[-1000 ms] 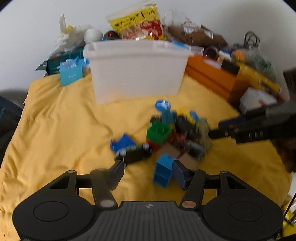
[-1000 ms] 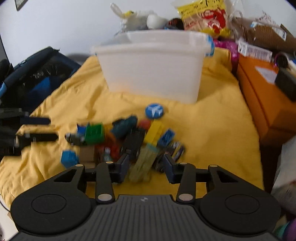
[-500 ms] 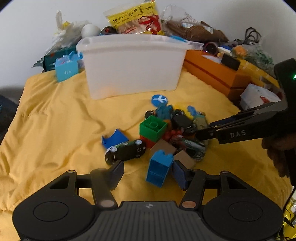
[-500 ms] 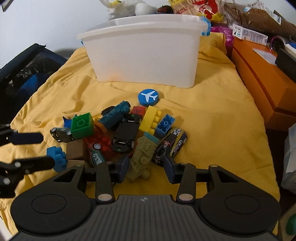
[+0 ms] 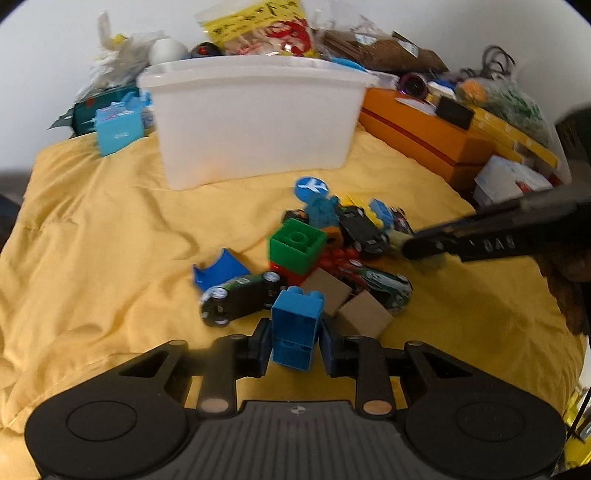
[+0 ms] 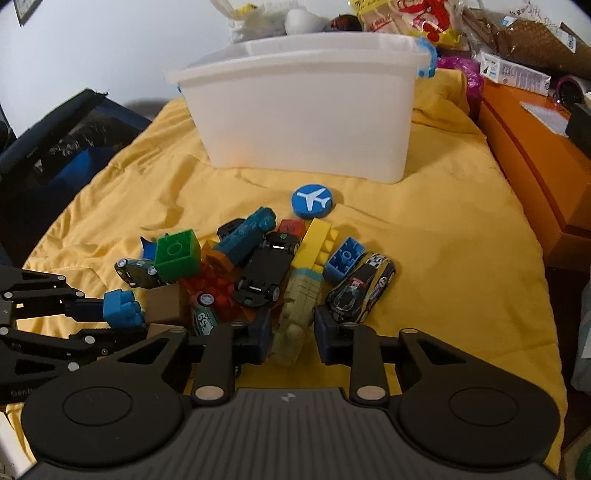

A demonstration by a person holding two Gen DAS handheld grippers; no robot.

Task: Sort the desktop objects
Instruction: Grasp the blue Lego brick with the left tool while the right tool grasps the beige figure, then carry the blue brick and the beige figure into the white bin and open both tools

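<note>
A pile of toy bricks and toy cars lies on a yellow cloth [image 5: 92,240] in front of a white plastic bin [image 5: 255,118]. My left gripper [image 5: 294,345] is shut on a blue brick [image 5: 297,328] at the near edge of the pile; the brick also shows in the right wrist view [image 6: 122,310]. My right gripper [image 6: 291,334] has narrowed around an olive-green block toy [image 6: 299,306]; the pads sit close beside it, contact unclear. Nearby lie a green brick [image 6: 175,254], a black car [image 6: 267,271], a yellow brick [image 6: 316,243] and a blue plane disc [image 6: 313,199].
Orange boxes [image 6: 535,166] stand along the right side of the cloth. Bags and packets are heaped behind the bin [image 5: 258,29]. A dark bag [image 6: 55,147] sits off the cloth's left edge. A dark green car [image 5: 240,297] lies beside the blue brick.
My left gripper moved forward and closed on the blue brick. My right gripper's fingers narrowed around the olive block toy.
</note>
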